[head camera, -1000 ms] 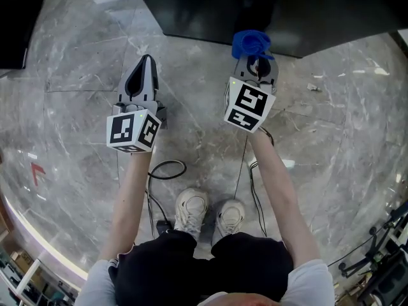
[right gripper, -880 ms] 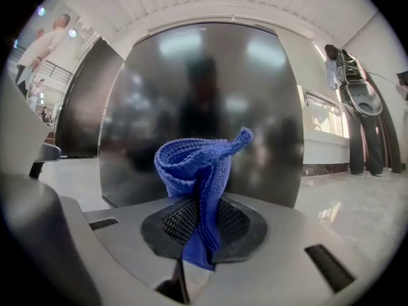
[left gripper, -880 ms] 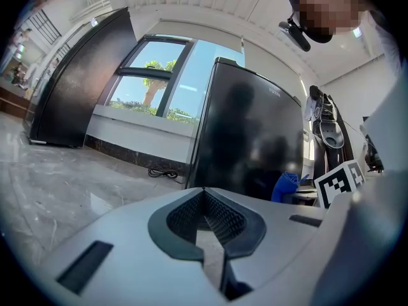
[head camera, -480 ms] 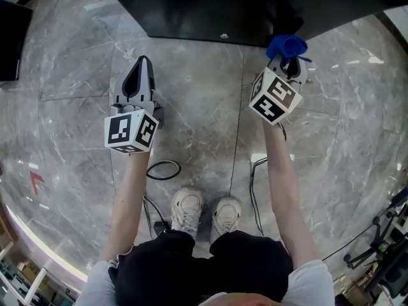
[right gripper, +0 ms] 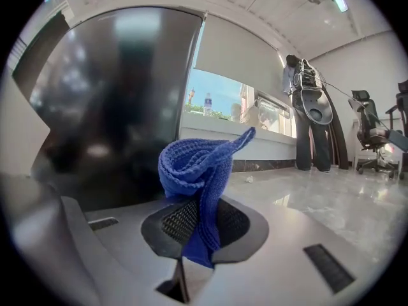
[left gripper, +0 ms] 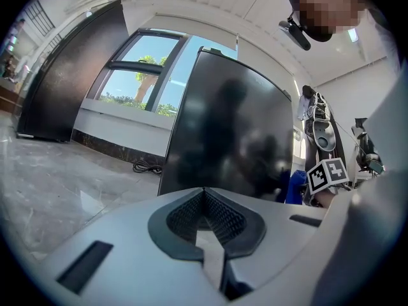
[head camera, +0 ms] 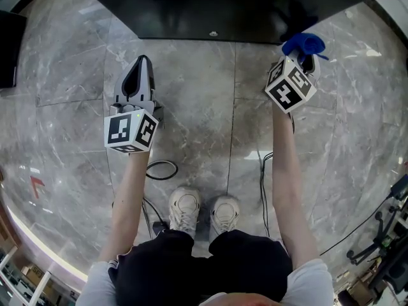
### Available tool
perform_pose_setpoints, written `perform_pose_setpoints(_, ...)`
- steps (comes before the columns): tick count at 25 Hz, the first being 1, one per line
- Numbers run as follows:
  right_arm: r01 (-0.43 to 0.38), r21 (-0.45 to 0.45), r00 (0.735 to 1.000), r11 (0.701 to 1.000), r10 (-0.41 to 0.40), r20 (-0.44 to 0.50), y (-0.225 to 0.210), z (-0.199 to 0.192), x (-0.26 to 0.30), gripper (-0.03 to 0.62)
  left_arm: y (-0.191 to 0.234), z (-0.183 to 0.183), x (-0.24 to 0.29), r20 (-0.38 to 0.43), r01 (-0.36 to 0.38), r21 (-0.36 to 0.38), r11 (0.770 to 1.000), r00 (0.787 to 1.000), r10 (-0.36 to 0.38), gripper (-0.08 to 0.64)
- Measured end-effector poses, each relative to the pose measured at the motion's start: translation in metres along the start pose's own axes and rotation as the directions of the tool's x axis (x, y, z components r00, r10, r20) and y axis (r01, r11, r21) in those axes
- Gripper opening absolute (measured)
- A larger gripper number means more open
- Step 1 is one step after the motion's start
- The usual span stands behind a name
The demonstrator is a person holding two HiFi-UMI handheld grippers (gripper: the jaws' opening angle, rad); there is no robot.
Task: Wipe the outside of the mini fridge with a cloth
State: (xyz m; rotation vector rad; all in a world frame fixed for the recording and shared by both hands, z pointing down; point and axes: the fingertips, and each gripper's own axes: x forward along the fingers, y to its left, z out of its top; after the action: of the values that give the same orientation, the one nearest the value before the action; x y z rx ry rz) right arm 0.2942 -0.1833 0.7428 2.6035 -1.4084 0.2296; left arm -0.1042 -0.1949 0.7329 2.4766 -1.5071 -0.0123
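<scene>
Closest in: shoes [head camera: 203,212] planted on grey marble floor [head camera: 70,139], cable [head camera: 164,169] looped just beside. Further out, L gripper [head camera: 144,61] clenched on nothing, parked over bare floor, short of fridge front. R gripper [head camera: 299,55] clamped on blue cloth [head camera: 305,43], bunched past the tips, up by front-right corner of black mini fridge [head camera: 210,5]. Can't confirm contact w/ panel. Prob. step: bringing cloth onto that corner/side. Next calls for pressing cloth flat vs. panel, sweeping w/ even pressure, keeping grip tight.
</scene>
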Motion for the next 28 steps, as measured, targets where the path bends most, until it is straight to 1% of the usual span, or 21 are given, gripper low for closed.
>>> perform_pose_setpoints(4,0.082,0.052,0.997,0.995,-0.081,-0.016,-0.026,-0.002,0.003,0.072,0.008,0.000,-0.002,0.003,-0.028,-0.018,0.999,1.000,0.028,0.005)
perform_pose_setpoints(5,0.092,0.065,0.996,0.994,-0.091,-0.019,-0.031,-0.001,0.001,0.072,0.009,0.000,-0.003,0.004,-0.034,-0.019,0.999,0.999,0.034,0.005)
perform_pose_setpoints(7,0.083,0.094,0.997,0.992,-0.081,-0.015,-0.035,0.001,-0.007,0.072,0.008,0.000,-0.003,0.005,-0.039,-0.015,0.999,0.999,0.039,0.005)
perform_pose_setpoints(10,0.014,0.121,1.000,0.993,-0.015,0.007,-0.025,0.007,-0.021,0.072,-0.001,0.002,0.000,0.010,-0.027,-0.013,1.000,1.000,0.027,0.005)
perform_pose_setpoints(13,-0.062,0.104,0.998,0.993,0.060,0.016,-0.002,0.012,-0.031,0.072,-0.017,0.006,0.003,0.017,0.001,-0.004,1.000,1.000,-0.001,0.005)
perform_pose_setpoints(16,-0.114,0.105,0.993,0.988,0.113,0.016,0.013,0.017,-0.044,0.072,-0.034,0.013,0.002,0.027,0.031,0.008,0.999,0.999,-0.031,0.005)
perform_pose_setpoints(19,-0.172,0.080,0.985,0.982,0.171,0.020,0.026,0.024,-0.061,0.071,-0.044,0.025,-0.002,0.044,0.039,0.015,0.999,0.998,-0.039,0.005)
perform_pose_setpoints(21,-0.210,0.068,0.978,0.975,0.210,0.016,0.034,0.029,-0.074,0.071,-0.048,0.036,-0.008,0.067,0.027,0.028,0.999,0.997,-0.029,0.005)
perform_pose_setpoints(24,-0.265,0.092,0.964,0.960,0.264,0.027,0.046,0.046,-0.094,0.072,-0.059,0.062,-0.013,0.104,0.032,0.066,0.997,0.994,-0.039,0.005)
perform_pose_setpoints(26,-0.324,0.099,0.946,0.941,0.323,0.028,0.058,0.057,-0.111,0.072,-0.071,0.072,-0.016,0.104,0.047,0.079,0.996,0.993,-0.055,0.005)
perform_pose_setpoints(28,-0.391,0.078,0.920,0.917,0.390,0.022,0.072,0.062,-0.130,0.072,-0.082,0.075,-0.021,0.091,0.052,0.082,0.995,0.994,-0.059,0.005)
